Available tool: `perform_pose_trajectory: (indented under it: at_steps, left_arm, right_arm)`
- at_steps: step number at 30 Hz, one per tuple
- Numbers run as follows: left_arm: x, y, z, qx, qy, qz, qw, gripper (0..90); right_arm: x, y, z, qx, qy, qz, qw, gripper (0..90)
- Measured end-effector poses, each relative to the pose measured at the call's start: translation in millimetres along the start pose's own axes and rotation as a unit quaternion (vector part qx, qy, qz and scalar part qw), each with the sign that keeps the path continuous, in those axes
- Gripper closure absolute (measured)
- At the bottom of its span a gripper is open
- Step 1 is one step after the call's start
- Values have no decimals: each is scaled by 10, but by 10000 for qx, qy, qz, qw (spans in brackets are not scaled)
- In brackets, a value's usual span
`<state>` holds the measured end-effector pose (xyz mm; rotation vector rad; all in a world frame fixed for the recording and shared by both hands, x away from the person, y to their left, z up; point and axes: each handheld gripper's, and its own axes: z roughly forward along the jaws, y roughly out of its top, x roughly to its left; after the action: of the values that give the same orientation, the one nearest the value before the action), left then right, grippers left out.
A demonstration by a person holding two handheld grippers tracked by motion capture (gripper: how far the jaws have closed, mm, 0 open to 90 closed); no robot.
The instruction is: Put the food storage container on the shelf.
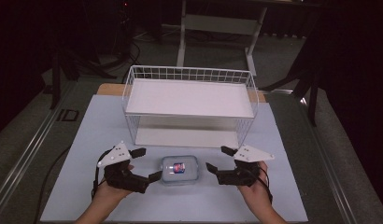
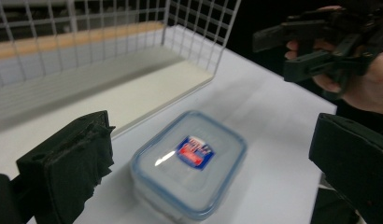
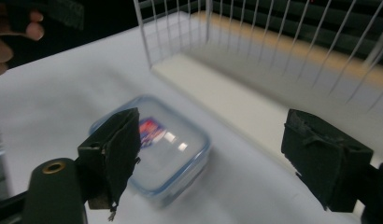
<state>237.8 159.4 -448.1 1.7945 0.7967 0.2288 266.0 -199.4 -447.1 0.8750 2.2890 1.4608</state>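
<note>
The clear food box (image 1: 180, 170) with a blue-rimmed lid and a small red and blue label lay flat on the table (image 1: 77, 140), between the two grippers and touched by neither. The left gripper (image 1: 150, 164) hovered just to one side of it with its jaws spread wide and nothing between them; in the left gripper view the box (image 2: 189, 162) sat ahead of and below the two black pads (image 2: 70, 163), closer to the pad on the left of that view, with clear table showing around it. The right gripper (image 1: 216, 159) stood just off the opposite side, likewise released, its jaws wide apart and empty; in the right gripper view the box (image 3: 154, 147) lay ahead and low, partly behind the pad (image 3: 112, 154) on the left of that view. Beyond both grippers, past the box, stood a white wire rack (image 1: 189, 74) with an upper shelf and a lower board, its open front facing the hands, the box lying just before that lower board
</note>
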Motion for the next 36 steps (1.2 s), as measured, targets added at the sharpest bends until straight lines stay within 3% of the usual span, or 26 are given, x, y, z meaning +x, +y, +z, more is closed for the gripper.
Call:
perform_pose_trajectory:
  at_steps: [3,4,7,9,11,13,14,15,16,18,21,22,25,27,29,30,31,32,33,34,36]
  left_arm:
    - [42,-21,77,230,72,-79,9997,4]
    - [57,-34,110,371,98,-158,9991,4]
    - [107,-108,196,600,131,-468,9970,4]
    - [133,-161,251,725,227,-681,9948,4]
    - [171,-207,298,781,125,-948,9923,4]
    - [203,-239,347,874,165,-1230,9884,4]
    - [232,-258,380,957,129,-1505,9839,4]
    - [232,-258,380,957,129,-1505,9839,4]
    - [266,-287,410,988,135,-1789,9788,4]
    - [310,-319,442,1059,130,-2008,9738,4]
    - [344,-351,463,1048,94,-2107,9719,5]
    - [353,-376,485,1050,85,-2178,9703,5]
    - [370,-432,529,1192,48,-2305,9657,5]
    - [386,-458,548,1214,56,-2399,9632,5]
    - [386,-458,548,1214,56,-2399,9632,5]
    - [420,-504,580,1254,-1,-2560,9585,5]
    - [428,-515,590,1273,-31,-2605,9570,10]
    - [431,-524,597,1296,-33,-2613,9565,48]
    - [431,-524,597,1296,-33,-2613,9565,53]
    - [435,-537,613,1333,-54,-2675,9543,53]
    - [430,-547,637,1411,-66,-2680,9530,68]
  right_arm:
    - [-72,-50,91,83,236,336,9991,195]
    - [-83,-60,122,140,257,295,9991,195]
    - [-69,-87,209,379,288,340,9983,146]
    - [-68,-107,281,620,267,654,9956,133]
    - [-69,-128,349,701,299,866,9933,115]
    - [-65,-140,412,745,312,1006,9916,112]
    - [-64,-142,434,752,323,1005,9916,113]
    - [-57,-146,462,796,441,1069,9901,114]
    - [-53,-151,483,812,428,1114,9895,134]
    - [-60,-163,523,880,547,1252,9867,140]
    - [-73,-181,561,926,549,1381,9845,140]
    - [-97,-199,598,1022,606,1513,9813,151]
    - [-131,-228,630,1168,648,1714,9761,225]
    - [-154,-246,649,1230,693,1887,9718,228]
    - [-164,-254,660,1251,695,1962,9701,244]
    - [-193,-270,682,1277,767,2184,9644,272]
    - [-198,-276,690,1294,761,2300,9615,276]
    - [-206,-283,700,1308,822,2434,9575,285]
    - [-206,-283,700,1308,822,2434,9575,285]
    - [-211,-290,711,1328,843,2556,9539,285]
    - [-230,-312,728,1391,914,2895,9426,330]
